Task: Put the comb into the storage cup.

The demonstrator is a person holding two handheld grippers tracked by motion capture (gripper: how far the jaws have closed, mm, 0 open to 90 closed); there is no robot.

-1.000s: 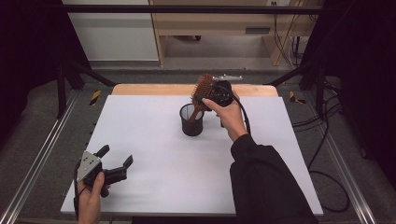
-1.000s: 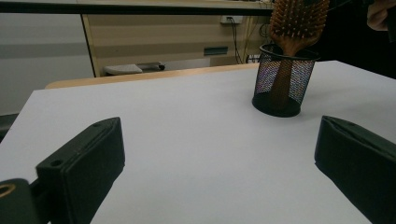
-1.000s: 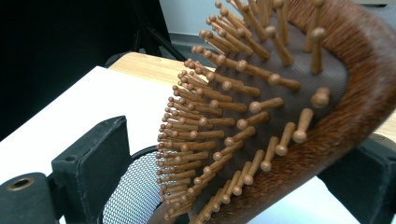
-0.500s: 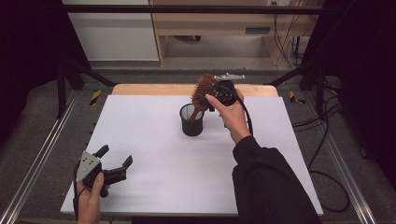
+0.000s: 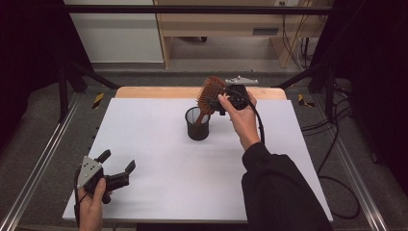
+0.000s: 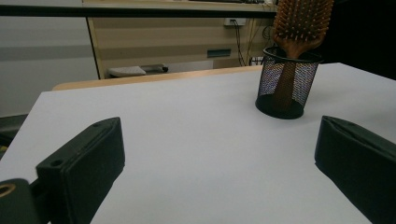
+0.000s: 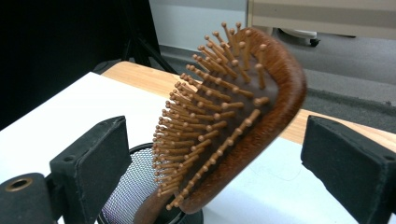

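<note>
on a white table (image 5: 159, 144), seen from the high view, a black mesh cup (image 5: 197, 123) stands toward the far middle. a wooden paddle hairbrush (image 5: 210, 94) sits in it handle down, with its bristled head sticking up above the rim and leaning to the right. the right gripper (image 5: 222, 102) is held just beside that head, level with it, in the person's right hand (image 5: 243, 118). from the right gripper view, its two black jaws stand spread apart on either side of the brush head (image 7: 229, 121), with a gap showing on both sides, so they are not clamped on it; the bristles face the left jaw. the left gripper (image 5: 117, 168) is at the near left corner of the table, well apart from the cup, held in the left hand (image 5: 91, 204). its jaws are also spread wide with nothing between them, and in the left gripper view they point across the bare table toward the cup (image 6: 286, 83) and hairbrush (image 6: 299, 32).
</note>
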